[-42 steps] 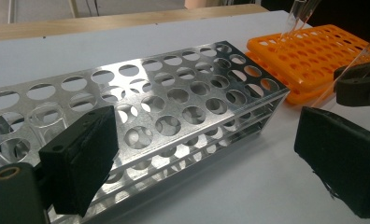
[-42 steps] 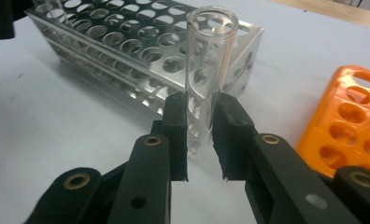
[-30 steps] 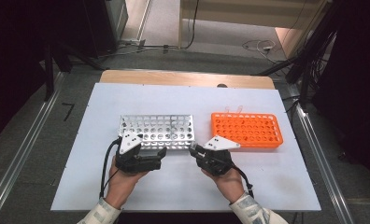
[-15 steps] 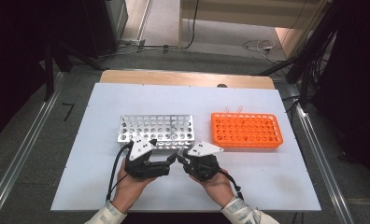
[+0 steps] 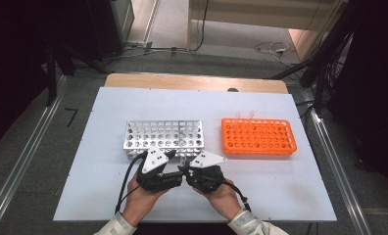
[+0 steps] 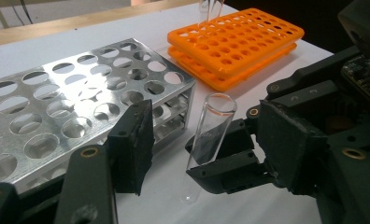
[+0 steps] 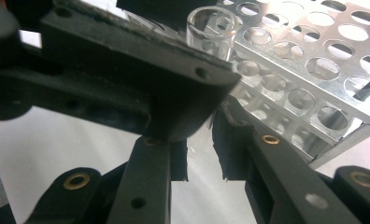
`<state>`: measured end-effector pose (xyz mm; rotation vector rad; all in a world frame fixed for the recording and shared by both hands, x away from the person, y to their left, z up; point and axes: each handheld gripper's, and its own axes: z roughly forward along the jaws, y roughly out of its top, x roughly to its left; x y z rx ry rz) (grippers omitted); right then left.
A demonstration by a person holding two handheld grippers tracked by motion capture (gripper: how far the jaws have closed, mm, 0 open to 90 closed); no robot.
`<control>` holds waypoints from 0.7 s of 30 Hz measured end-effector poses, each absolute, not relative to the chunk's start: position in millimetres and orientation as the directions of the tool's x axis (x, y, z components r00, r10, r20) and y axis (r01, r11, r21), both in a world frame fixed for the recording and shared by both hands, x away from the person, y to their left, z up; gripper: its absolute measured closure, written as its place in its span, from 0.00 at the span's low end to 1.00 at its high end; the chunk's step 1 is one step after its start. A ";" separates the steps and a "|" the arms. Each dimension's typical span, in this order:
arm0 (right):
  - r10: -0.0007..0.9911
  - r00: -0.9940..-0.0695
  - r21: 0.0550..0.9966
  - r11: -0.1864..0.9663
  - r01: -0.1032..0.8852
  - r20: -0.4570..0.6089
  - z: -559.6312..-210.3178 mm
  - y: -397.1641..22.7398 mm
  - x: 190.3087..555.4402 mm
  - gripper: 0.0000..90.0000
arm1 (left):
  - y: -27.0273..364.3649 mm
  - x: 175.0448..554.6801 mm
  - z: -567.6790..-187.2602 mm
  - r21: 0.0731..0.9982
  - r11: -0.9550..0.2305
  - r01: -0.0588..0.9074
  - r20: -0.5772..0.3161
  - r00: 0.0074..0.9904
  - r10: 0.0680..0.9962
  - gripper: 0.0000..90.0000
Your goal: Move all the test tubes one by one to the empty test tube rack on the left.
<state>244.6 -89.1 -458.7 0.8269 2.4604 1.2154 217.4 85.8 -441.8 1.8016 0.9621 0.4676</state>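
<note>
The right gripper point(image 6: 220, 161) clamps 1 glass test tube point(image 6: 206, 140) upright, just above the tabletop point(image 5: 280, 186), beside the metal rack point(image 5: 163, 137). The left gripper point(image 6: 206, 144) jaws stand wide open, straddling the tube. Likely a handover: close squarely mid-tube before the right releases.

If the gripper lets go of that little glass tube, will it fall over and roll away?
Probably yes. The test tube is tall and narrow and its rounded bottom touches the white table, so it likely can't stand alone. Being round and smooth, it would probably roll. It looks like thin clear glass, so it may break. The right gripper holds it upright beside the metal rack.
</note>
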 end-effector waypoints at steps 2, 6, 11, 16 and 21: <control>0.600 -0.800 0.792 0.483 0.372 0.010 -459.0 -88.3 244.2 0.82 | 84.3 217.1 -442.4 0.898 -0.190 0.397 -0.106 0.614 0.782 0.42; 0.595 -0.803 0.793 0.486 0.368 0.007 -459.2 -87.2 243.6 0.82 | 82.5 216.5 -442.7 0.897 -0.194 0.398 -0.107 0.620 0.777 0.47; 0.596 -0.803 0.792 0.486 0.370 0.010 -459.4 -86.5 243.4 0.82 | 81.9 215.7 -441.3 0.900 -0.185 0.396 -0.105 0.608 0.787 0.58; 0.597 -0.802 0.792 0.483 0.373 0.014 -458.8 -87.1 243.5 0.82 | 81.4 214.7 -441.2 0.903 -0.193 0.385 -0.089 0.606 0.790 0.79; 0.596 -0.803 0.790 0.485 0.375 0.015 -459.5 -86.8 243.5 0.82 | 82.1 215.2 -442.0 0.902 -0.210 0.378 -0.068 0.603 0.794 0.83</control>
